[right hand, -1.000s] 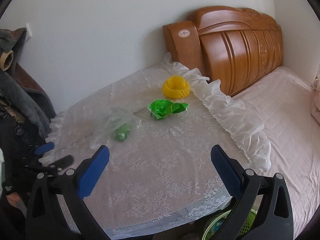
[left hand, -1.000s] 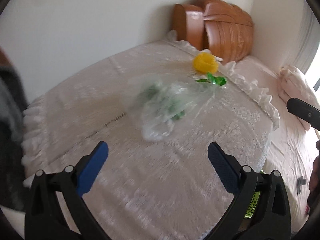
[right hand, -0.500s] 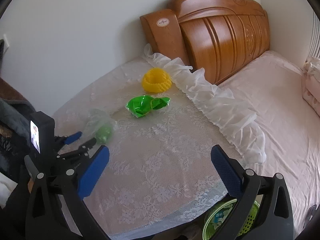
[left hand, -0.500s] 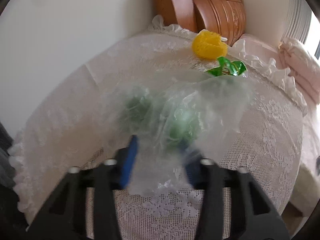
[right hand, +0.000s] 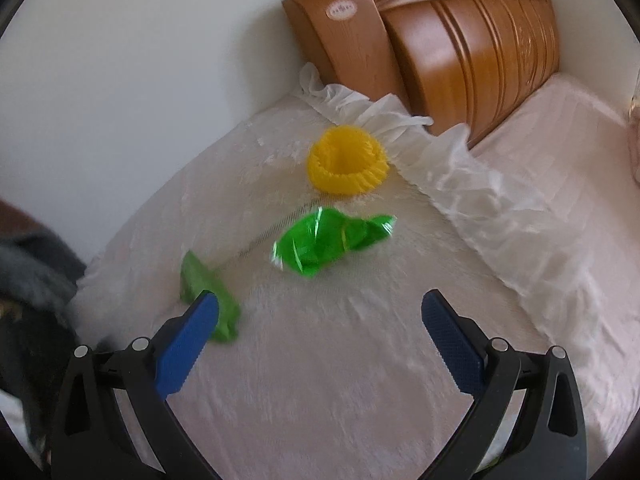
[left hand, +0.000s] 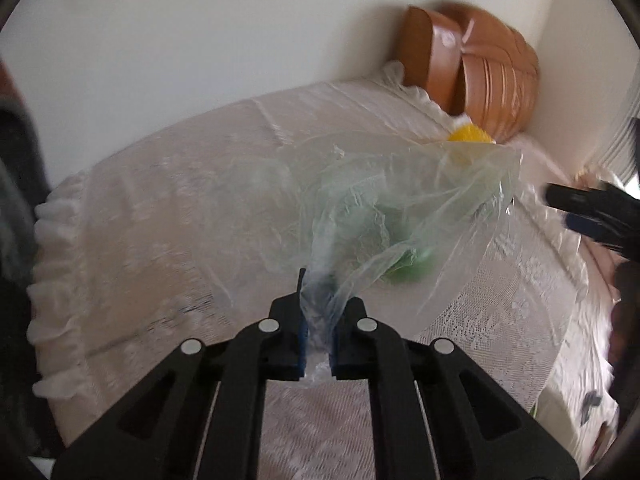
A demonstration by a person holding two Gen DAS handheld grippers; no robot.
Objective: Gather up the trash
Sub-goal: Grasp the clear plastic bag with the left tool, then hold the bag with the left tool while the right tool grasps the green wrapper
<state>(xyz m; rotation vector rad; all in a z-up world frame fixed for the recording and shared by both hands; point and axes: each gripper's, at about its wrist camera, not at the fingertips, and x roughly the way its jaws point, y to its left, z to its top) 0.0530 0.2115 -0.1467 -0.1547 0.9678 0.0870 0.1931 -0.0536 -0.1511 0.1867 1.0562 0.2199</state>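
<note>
My left gripper (left hand: 319, 336) is shut on a clear plastic bag (left hand: 384, 200), which hangs lifted above the lace-covered table (left hand: 160, 220); something green (left hand: 408, 266) shows through it. My right gripper (right hand: 320, 332) is open and empty over the table (right hand: 320, 380), short of a crumpled green wrapper (right hand: 324, 242). A flat green piece (right hand: 200, 280) lies by its left finger. A yellow ribbed cup (right hand: 346, 164) stands beyond the wrapper; it also shows in the left wrist view (left hand: 468, 138). The right gripper shows at the right edge of the left wrist view (left hand: 592, 212).
A wooden headboard (right hand: 460, 40) stands behind the table, with a pink bed (right hand: 560, 160) to the right. The table's frilled edge (right hand: 460, 168) runs along the bed side. Dark clothing (right hand: 28, 280) hangs at the left. A white wall is behind.
My left gripper closed on the plastic bag and lifted it off the table. My right gripper moved forward, closer to the green wrapper and yellow cup. A flat green piece now lies on the table.
</note>
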